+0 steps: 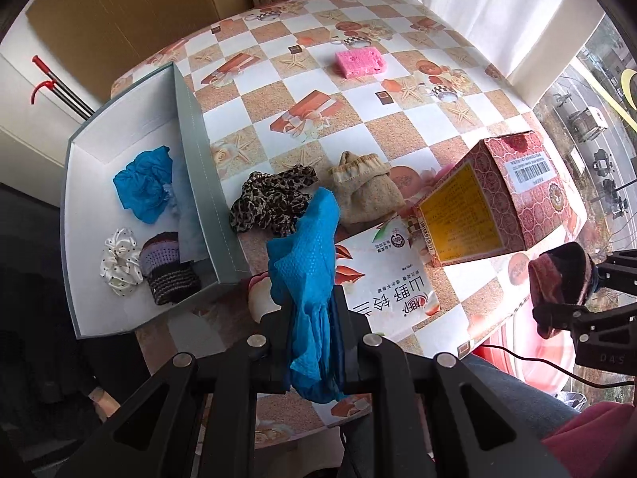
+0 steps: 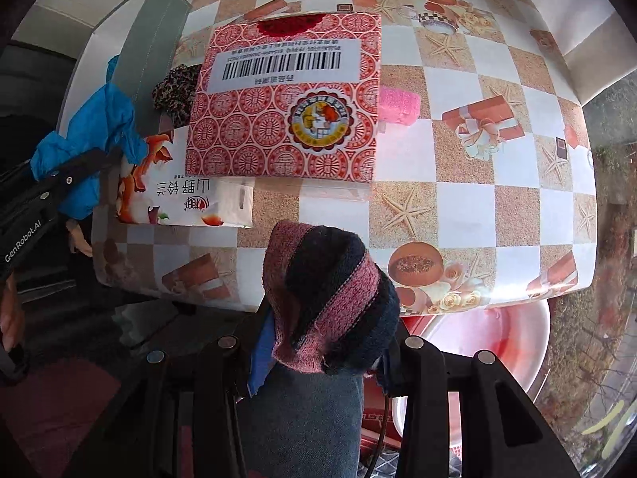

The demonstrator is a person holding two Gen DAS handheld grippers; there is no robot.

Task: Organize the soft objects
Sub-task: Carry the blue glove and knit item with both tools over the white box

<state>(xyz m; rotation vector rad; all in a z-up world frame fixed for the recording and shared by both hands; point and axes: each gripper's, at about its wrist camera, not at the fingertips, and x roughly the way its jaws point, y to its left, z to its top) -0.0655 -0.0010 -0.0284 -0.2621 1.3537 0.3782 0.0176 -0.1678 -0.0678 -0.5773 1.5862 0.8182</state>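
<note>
My left gripper (image 1: 314, 318) is shut on a blue disposable glove (image 1: 306, 263) held above the table's near edge; it also shows in the right wrist view (image 2: 87, 139). My right gripper (image 2: 326, 342) is shut on a pink and dark striped knit sock (image 2: 330, 298), also seen in the left wrist view (image 1: 557, 283). The grey box (image 1: 191, 151) at the left holds another blue glove (image 1: 143, 187), a white dotted scrunchie (image 1: 119, 263) and a dark knit piece (image 1: 167, 275). A leopard scrunchie (image 1: 270, 203) and a beige pouch (image 1: 362, 191) lie on the table.
A red patterned carton (image 1: 489, 199) (image 2: 286, 99) and a tissue pack (image 1: 390, 279) (image 2: 183, 203) sit near the front edge. Pink sponges lie farther back (image 1: 360, 63) and beside the carton (image 2: 398, 105). A red basin (image 2: 489, 350) is below the table.
</note>
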